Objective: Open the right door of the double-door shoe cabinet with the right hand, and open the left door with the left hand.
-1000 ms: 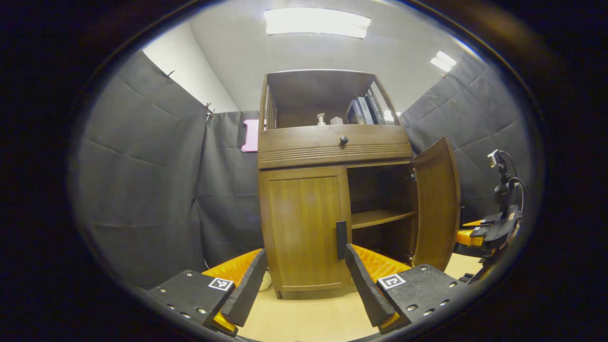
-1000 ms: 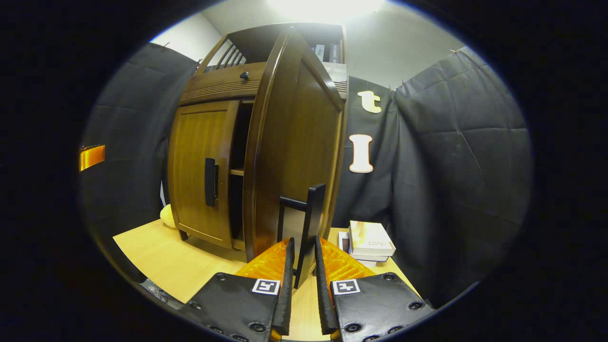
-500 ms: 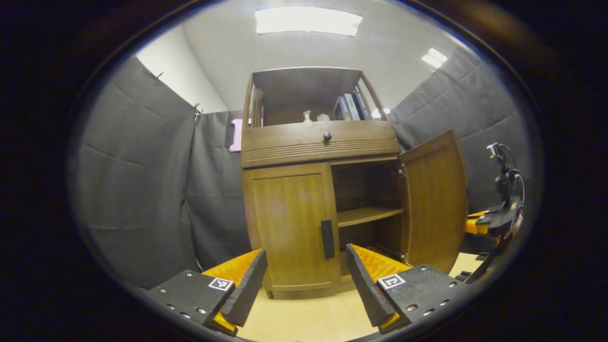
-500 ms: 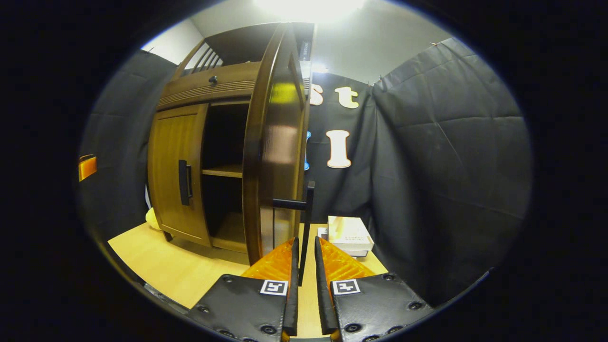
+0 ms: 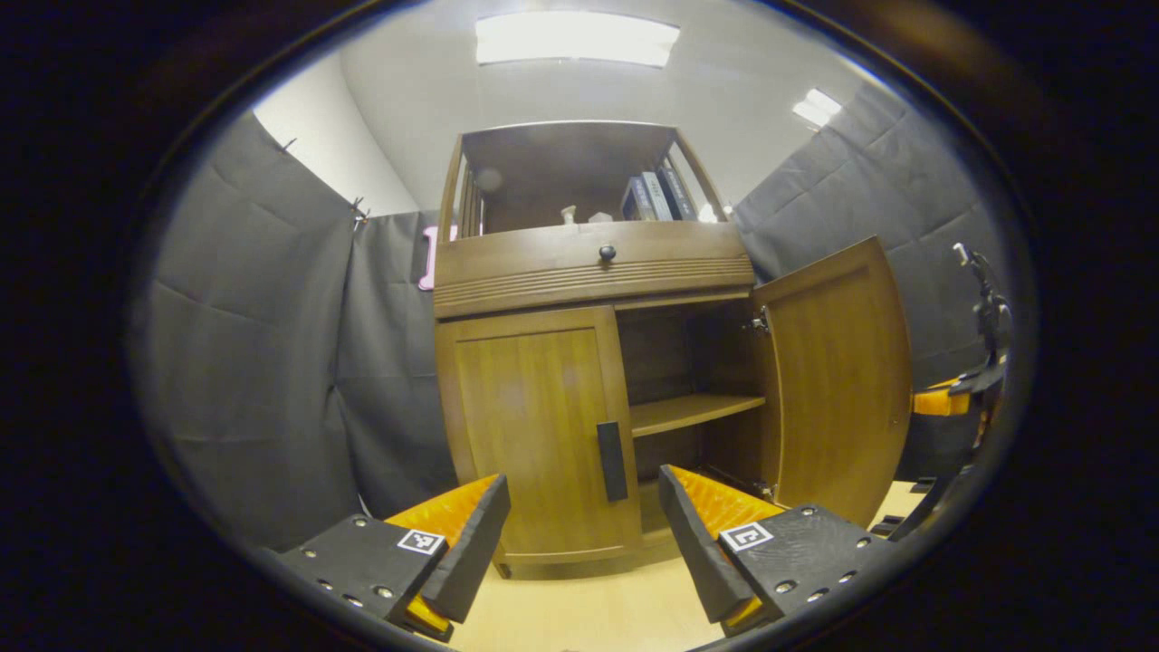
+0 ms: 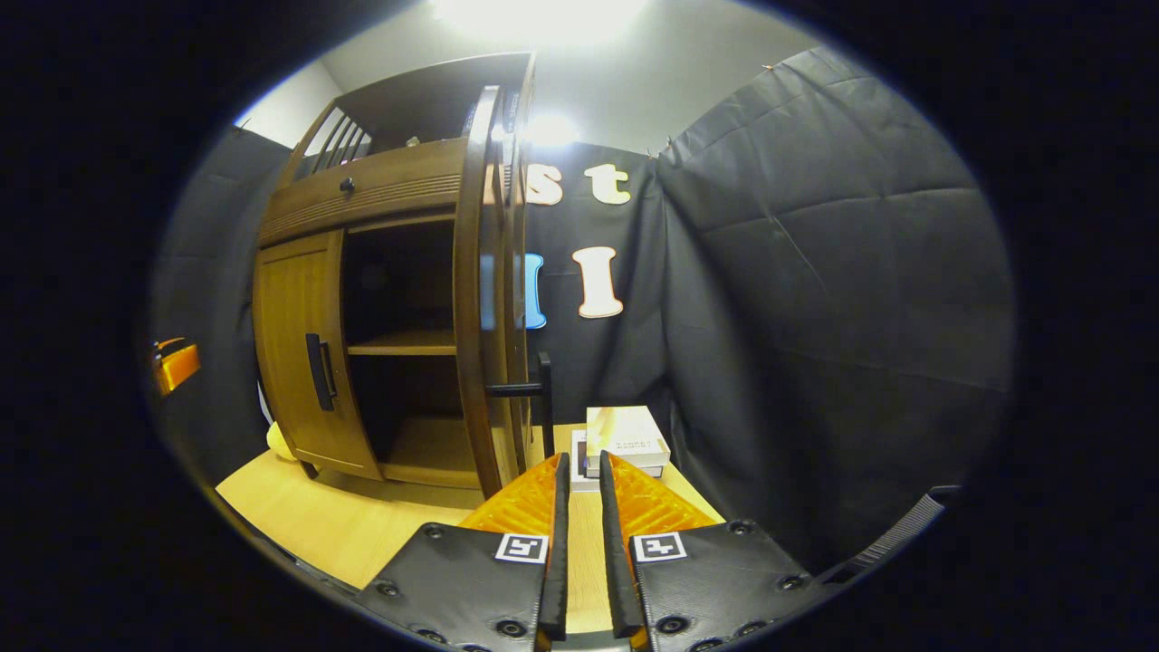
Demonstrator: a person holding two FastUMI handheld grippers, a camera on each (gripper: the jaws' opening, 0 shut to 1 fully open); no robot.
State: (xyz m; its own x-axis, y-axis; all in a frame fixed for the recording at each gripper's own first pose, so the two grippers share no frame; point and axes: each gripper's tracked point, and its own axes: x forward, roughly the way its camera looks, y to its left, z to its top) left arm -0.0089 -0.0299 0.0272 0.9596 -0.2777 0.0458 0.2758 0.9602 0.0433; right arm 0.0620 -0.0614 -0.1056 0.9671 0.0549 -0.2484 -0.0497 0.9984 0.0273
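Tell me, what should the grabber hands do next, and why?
Probably move the left gripper forward until its open fingers straddle the left door's handle. The right door already stands wide open, while the left door is shut, and the handle sits ahead between the spread fingers, not yet touched.

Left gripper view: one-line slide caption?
Open left gripper faces the shut left door's handle; right door stands open.

bright ceiling light panels light the left gripper view evenly. in the right gripper view the overhead light blows out into glare. cabinet interior lies in shadow. fisheye bending curves edges; focus stays sharp.
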